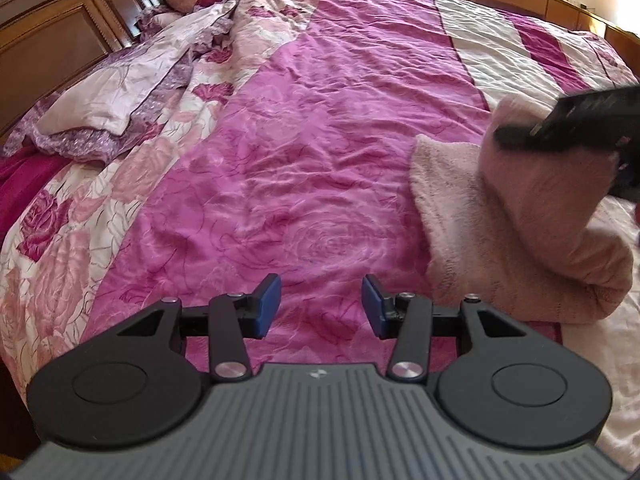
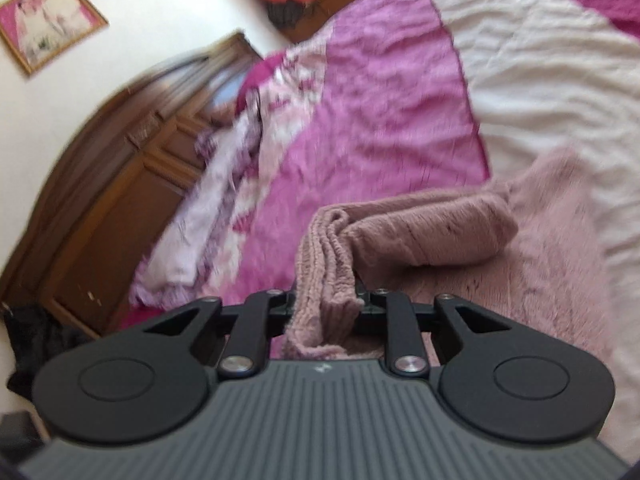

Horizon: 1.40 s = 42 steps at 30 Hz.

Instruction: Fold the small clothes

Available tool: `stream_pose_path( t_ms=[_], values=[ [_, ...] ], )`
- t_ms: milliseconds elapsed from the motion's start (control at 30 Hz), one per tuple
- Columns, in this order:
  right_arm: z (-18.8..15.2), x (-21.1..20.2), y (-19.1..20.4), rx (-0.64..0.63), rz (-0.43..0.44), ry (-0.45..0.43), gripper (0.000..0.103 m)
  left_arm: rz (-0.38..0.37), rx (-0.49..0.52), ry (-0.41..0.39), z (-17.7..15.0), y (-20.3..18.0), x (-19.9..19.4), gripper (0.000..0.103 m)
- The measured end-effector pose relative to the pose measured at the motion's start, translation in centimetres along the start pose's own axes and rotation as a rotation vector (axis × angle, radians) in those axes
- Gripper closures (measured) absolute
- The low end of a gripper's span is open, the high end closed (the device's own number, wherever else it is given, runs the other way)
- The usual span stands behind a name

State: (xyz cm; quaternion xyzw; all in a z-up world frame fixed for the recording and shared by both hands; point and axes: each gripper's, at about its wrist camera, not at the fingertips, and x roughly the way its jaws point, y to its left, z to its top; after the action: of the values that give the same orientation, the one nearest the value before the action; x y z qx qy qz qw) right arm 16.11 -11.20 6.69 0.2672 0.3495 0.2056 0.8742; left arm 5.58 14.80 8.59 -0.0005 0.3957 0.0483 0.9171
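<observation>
Right tool [image 2: 325, 300] grips pink garment [image 2: 432, 232] — unlabelled.

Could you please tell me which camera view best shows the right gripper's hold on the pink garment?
The right wrist view: the right gripper is shut on the pink garment. The left wrist view shows only its blurred dark body.

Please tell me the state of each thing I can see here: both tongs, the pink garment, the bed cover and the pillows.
Left tongs: open, empty, over the bed cover.
Right tongs: shut on a bunched edge of the pink garment.
Pink garment: partly folded, one part lifted over the rest.
Bed cover: spread out, wrinkled.
Pillows: heaped untidily by the headboard.
</observation>
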Motion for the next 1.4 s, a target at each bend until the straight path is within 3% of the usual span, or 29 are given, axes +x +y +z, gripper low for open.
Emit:
stream_pose_path(
  t_ms=[200, 367, 433, 600, 767, 933, 1067, 1400],
  values=[
    [-2.9, 2.1, 0.6, -0.04, -0.044, 0.044, 0.074, 0.007, -0.026, 0.014, -0.6, 1.1, 0.3, 0.05],
    [-3.4, 0.3, 1.5, -0.062, -0.013, 0.033, 0.05, 0.003, -0.036, -0.003, -0.3, 1.3, -0.1, 0.05],
    [-3.7, -1.1, 1.7, -0.062, 0.004, 0.014, 0.047, -0.003, -0.041, -0.013, 0.0, 1.2, -0.3, 0.05],
    [-4.4, -4.7, 1.2, -0.035, 0.012, -0.017, 0.047, -0.031, -0.015, -0.036, 1.1, 0.2, -1.1, 0.05],
    [-4.1, -7.9, -0.2, -0.062, -0.065, -0.091, 0.047, -0.044, 0.06, -0.082, 2.4, -1.9, -1.9, 0.05],
    [-3.3, -10.1, -4.0, 0.053, -0.111, -0.139, 0.047, -0.11, 0.137, -0.112, 4.3, -4.1, -1.7, 0.05],
    [-2.9, -10.8, -6.8, 0.147, -0.149, -0.152, 0.047, -0.2, 0.252, -0.132, 6.0, -6.5, -0.6, 0.023],
    [-3.8, -10.2, -9.2, 0.178, -0.171, -0.118, 0.047, -0.239, 0.456, -0.081, 8.7, -11.3, 5.4, 0.022]
  ],
)
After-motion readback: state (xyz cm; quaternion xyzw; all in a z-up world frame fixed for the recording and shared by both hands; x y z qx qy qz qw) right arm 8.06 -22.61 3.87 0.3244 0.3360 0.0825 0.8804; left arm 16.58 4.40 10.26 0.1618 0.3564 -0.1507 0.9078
